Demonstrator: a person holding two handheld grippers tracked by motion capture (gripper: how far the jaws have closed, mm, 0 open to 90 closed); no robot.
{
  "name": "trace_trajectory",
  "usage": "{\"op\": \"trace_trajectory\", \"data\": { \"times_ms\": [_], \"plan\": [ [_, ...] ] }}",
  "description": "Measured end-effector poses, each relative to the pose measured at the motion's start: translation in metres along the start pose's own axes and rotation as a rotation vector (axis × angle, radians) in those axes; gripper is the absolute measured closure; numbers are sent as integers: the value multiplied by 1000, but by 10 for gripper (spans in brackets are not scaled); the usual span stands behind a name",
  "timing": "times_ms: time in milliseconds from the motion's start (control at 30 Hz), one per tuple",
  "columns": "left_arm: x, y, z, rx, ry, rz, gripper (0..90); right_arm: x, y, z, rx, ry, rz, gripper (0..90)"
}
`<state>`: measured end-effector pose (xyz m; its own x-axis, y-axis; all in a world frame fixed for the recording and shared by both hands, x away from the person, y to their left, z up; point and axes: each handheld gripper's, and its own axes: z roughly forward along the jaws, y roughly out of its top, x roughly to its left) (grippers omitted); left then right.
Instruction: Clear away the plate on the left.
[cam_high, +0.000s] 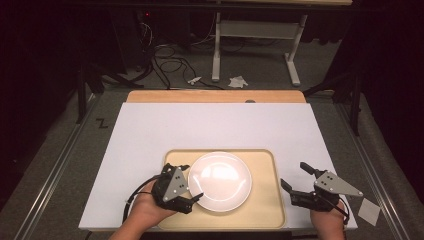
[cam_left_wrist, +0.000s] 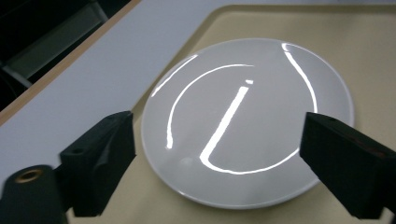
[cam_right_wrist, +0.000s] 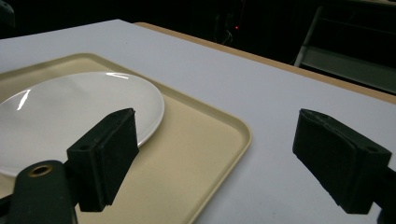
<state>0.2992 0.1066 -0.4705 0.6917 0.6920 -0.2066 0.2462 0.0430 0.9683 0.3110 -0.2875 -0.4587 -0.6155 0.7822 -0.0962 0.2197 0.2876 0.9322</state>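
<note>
Nearest me, my left gripper (cam_high: 186, 187) hangs with jaws spread wide at the left rim of the round glossy white plate (cam_high: 219, 181) — my right gripper (cam_high: 295, 179), also spread and holding nothing, sits well right of that plate. Under the plate lies a shallow beige rectangular tray (cam_high: 265, 200), resting on the white tabletop (cam_high: 200, 125) beyond.

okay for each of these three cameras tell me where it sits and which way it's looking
High view: above the person's side, looking forward and down on table, tray and plate; both hands and hand-held grippers show.
Left gripper view: on the left hand-held gripper, facing the plate; open jaws show.
Right gripper view: on the right hand-held gripper, beside the tray; open jaws show.
All share the plate.
</note>
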Motion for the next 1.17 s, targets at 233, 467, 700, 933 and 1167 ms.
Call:
{"op": "trace_trajectory", "data": {
  "times_ms": [233,467,700,933,1167],
  "plan": [
    [45,20,-36,-159,100,-85,3,0,0,-1,-6,-2,7,150],
    [75,24,-69,-240,230,-129,3,0,0,-1,-4,-5,10,152],
    [89,13,-93,-231,304,-100,3,-1,-1,-1,-1,-9,11,156],
    [81,15,-91,-250,261,-98,3,2,-2,1,13,-21,15,159],
    [84,11,-87,-222,255,-85,3,2,-2,3,21,-33,17,159]
  ]
}}
